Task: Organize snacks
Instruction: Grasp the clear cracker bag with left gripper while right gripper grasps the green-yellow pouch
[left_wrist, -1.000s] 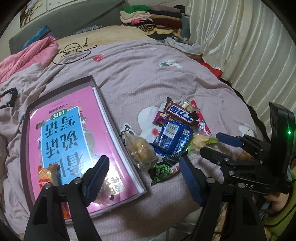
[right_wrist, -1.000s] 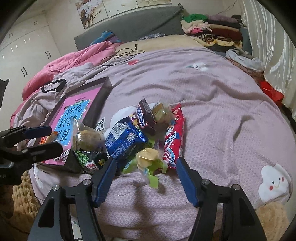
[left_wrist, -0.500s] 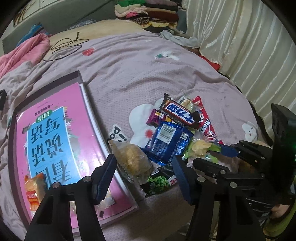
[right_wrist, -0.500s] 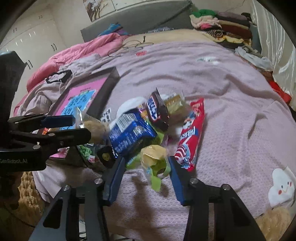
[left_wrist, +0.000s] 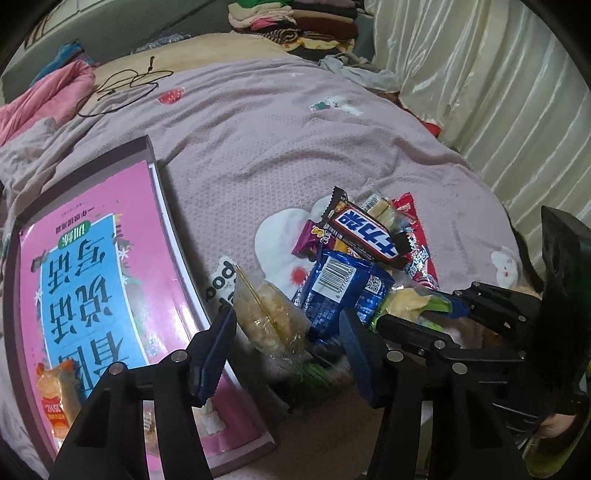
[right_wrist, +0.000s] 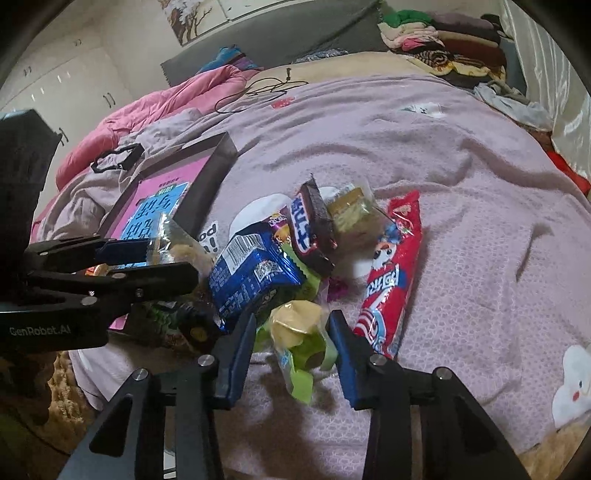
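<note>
1. The left gripper (left_wrist: 286, 343) sits at the lower centre of the left wrist view. Its 2 blue fingers (left_wrist: 212, 347) have just been closing around a clear bag of pale yellow snacks (left_wrist: 266, 314); I cannot tell whether the pads press on the bag.
2. The right gripper (right_wrist: 291, 343) sits at the lower centre of the right wrist view. Its jaws have just been closing, and the yellow-green snack pack (right_wrist: 295, 328) lies between them, with the pads just beside it or touching; I cannot tell which.
3. The snack pile lies mid-frame on the mauve bedspread (left_wrist: 258, 122): a blue packet (left_wrist: 340, 288), a dark chocolate bar (left_wrist: 365, 232) on top of the pile, and a long red packet (right_wrist: 391, 273) at its right edge.
4. A shallow box with a pink and blue printed sheet (left_wrist: 92, 266) fills the lower left of the left wrist view; a small orange snack pack (left_wrist: 59, 387) lies in its near corner.
5. Folded clothes (left_wrist: 295, 18) are stacked at the top.
</note>
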